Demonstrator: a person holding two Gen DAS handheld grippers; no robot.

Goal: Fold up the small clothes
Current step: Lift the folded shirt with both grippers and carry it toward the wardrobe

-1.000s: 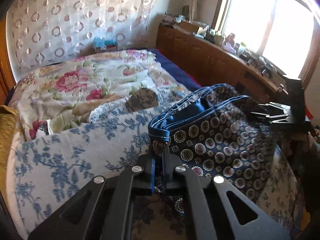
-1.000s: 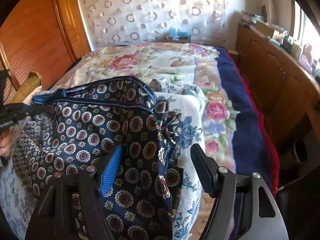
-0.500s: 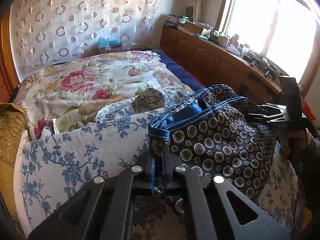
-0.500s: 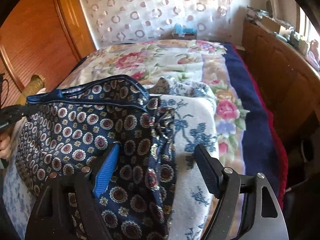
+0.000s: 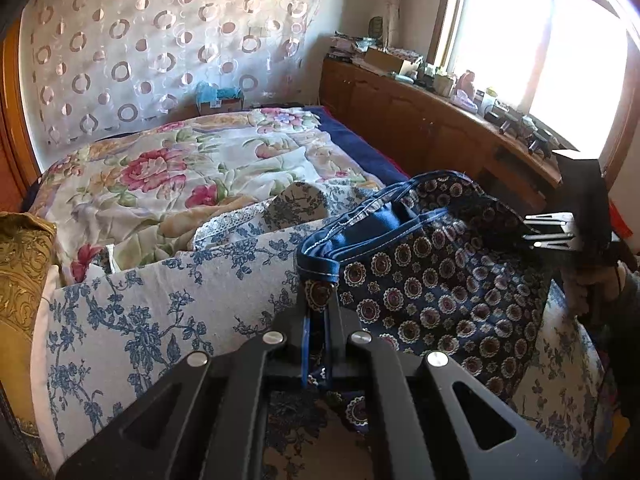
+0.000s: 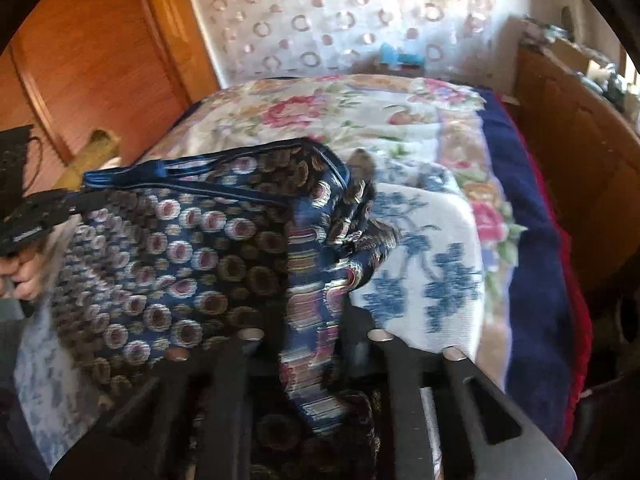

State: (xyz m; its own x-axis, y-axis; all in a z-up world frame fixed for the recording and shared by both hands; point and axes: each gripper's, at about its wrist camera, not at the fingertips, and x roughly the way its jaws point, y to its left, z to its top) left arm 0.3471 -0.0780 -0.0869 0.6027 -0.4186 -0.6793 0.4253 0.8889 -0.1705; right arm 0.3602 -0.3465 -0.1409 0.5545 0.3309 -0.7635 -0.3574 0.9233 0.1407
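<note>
A small navy garment (image 5: pixel 432 280) printed with round medallions and edged in a blue waistband hangs stretched between my two grippers over the bed. My left gripper (image 5: pixel 318 312) is shut on its left waistband corner. In the right wrist view the same garment (image 6: pixel 180 248) fills the left half, and my right gripper (image 6: pixel 312 320) is shut on a bunched fold of it. The right gripper also shows in the left wrist view (image 5: pixel 556 234) at the garment's far edge, and the left gripper shows in the right wrist view (image 6: pixel 44 208) at far left.
A white cloth with blue flowers (image 5: pixel 168 304) lies under the garment on the bed. A floral quilt (image 5: pixel 180 168) covers the bed behind it. A wooden cabinet (image 5: pixel 432 128) with clutter runs along the window side. A gold cushion (image 5: pixel 20 264) lies at left.
My right gripper was open around the garment's edge and has closed on it. The right view is blurred from motion. My left gripper has kept its hold and lifted slightly.
</note>
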